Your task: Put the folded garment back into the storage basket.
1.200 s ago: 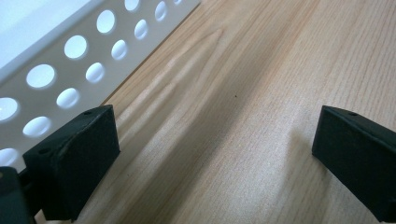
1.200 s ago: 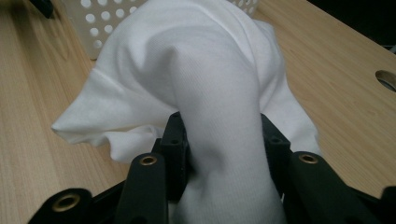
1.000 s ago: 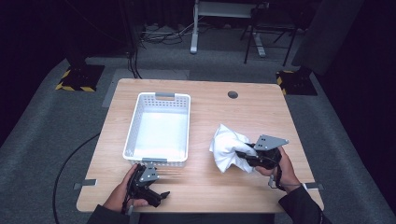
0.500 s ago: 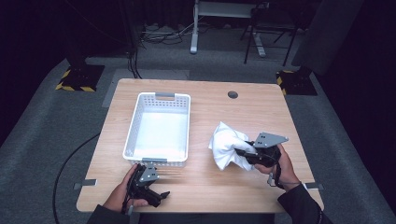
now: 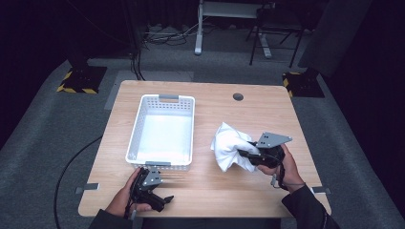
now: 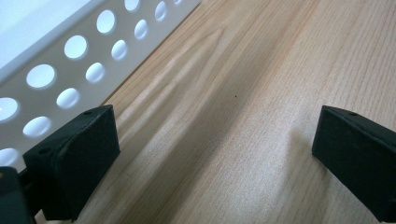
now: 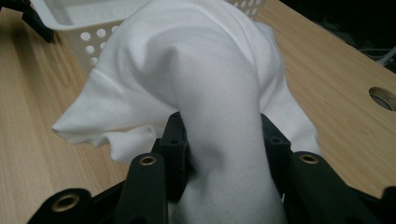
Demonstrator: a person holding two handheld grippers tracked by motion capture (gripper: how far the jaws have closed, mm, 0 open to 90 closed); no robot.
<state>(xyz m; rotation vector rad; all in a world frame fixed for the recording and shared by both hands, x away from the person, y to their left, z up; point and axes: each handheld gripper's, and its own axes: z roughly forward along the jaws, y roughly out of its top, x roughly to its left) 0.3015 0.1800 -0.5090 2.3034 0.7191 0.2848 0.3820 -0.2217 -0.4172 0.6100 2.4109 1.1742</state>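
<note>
A crumpled white cloth (image 5: pixel 230 145) lies right of centre on the wooden table (image 5: pixel 210 102). My right gripper (image 5: pixel 244 154) is shut on a fold of the white cloth (image 7: pixel 205 88), which bulges up between the two black jaws and spills toward the basket. A white perforated basket (image 5: pixel 164 131) stands empty at the table's left centre. My left gripper (image 5: pixel 165 197) rests near the front edge, just below the basket, its jaws wide apart with bare wood between them. In the left gripper view the basket wall (image 6: pixel 70 51) runs along the upper left.
A round cable hole (image 5: pixel 238 97) sits in the tabletop at the back right. Around the table is grey carpet with black-and-yellow floor markers (image 5: pixel 79 78), a desk frame (image 5: pixel 229 19) and cables behind.
My right gripper has shifted slightly left with the cloth in it. The left gripper has stayed in place.
</note>
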